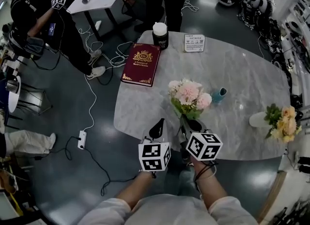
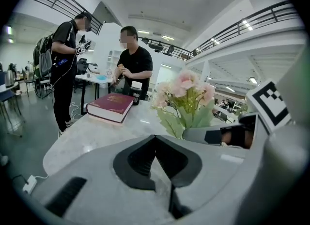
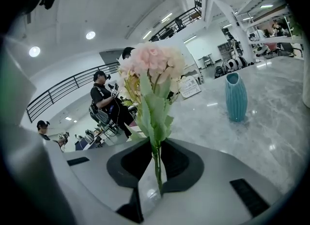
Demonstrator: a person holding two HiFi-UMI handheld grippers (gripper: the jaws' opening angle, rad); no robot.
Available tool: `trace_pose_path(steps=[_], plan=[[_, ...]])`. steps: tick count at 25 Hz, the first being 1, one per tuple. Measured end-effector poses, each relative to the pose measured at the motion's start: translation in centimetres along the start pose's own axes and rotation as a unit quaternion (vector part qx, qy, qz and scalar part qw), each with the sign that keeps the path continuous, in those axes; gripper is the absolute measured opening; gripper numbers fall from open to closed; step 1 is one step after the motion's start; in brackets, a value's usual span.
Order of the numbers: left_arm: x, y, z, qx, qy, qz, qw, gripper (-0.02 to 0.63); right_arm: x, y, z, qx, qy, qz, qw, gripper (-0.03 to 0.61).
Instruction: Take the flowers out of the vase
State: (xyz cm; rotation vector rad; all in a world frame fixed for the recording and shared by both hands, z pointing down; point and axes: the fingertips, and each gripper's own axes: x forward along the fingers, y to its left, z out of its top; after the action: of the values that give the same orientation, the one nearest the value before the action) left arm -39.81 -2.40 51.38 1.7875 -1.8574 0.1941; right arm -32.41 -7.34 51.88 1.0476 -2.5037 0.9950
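- The right gripper [image 3: 154, 147] has its fingers pinching the thin green stem of the pale pink flower bunch [image 3: 152, 62], which is already out of the ribbed teal ceramic vase [image 3: 236, 97].
- The stem runs straight out from the fingers, blooms toward the far side. The vase stands on the grey marble bench [image 1: 242, 74], right of the blooms.
- The left gripper [image 2: 155, 139], just to the left, has its fingers pressed together on nothing.
- The stem's lower end is hidden inside the grip.

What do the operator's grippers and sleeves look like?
The left gripper and right gripper have grey bodies, black tapering pads and a white cube with black square markers each. The sleeves are pale. A dark cord loops near the right wrist.
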Motion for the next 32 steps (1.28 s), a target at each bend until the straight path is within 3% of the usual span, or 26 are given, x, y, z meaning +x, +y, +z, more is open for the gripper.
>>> trace_pose_path(steps=[32], plan=[[5.7,2.6,-2.6,-0.005,0.056,-0.026,0.9981,0.008,6.3,-4.3,-2.1,0.036,0.047,-0.041,0.997,0.049]])
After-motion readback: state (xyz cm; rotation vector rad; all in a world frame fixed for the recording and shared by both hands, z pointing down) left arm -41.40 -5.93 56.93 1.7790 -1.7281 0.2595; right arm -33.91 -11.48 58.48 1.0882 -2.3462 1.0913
